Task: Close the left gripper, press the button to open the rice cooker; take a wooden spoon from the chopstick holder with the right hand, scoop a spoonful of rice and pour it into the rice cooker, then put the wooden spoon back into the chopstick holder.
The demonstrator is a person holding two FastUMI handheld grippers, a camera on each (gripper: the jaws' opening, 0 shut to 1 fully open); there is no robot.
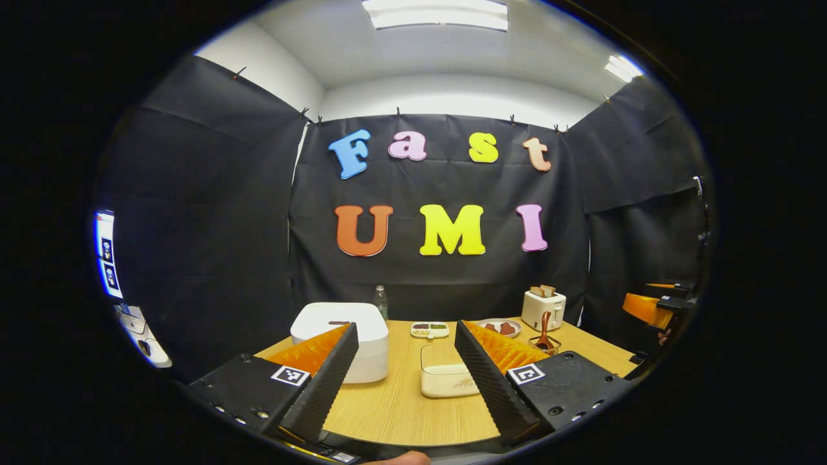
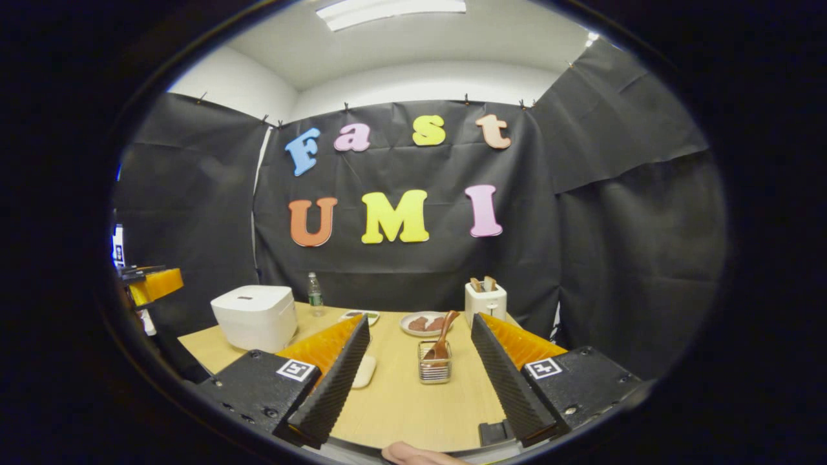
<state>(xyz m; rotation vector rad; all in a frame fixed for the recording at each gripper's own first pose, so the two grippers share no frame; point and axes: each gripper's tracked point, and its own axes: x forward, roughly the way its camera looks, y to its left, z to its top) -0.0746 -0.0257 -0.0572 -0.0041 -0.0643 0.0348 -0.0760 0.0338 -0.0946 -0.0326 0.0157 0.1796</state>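
Observation:
The white rice cooker (image 1: 339, 342) stands with its lid down at the table's left, just beyond my left gripper (image 1: 407, 326), which is open and holds nothing. A pale rice container (image 1: 446, 371) sits between its fingers, farther off. In the right gripper view the wooden spoon (image 2: 442, 336) stands in the wire chopstick holder (image 2: 435, 363), straight ahead of my right gripper (image 2: 420, 320), which is open and apart from it. The rice cooker (image 2: 255, 316) is at the left there. The rice container (image 2: 365, 371) is partly hidden behind a finger.
On the wooden table (image 1: 400, 407) a white toaster (image 1: 543, 309) with bread, a plate (image 1: 499, 327) of food, a small divided dish (image 1: 429, 330) and a bottle (image 1: 381, 301) stand along the back. Black cloth walls close in the booth.

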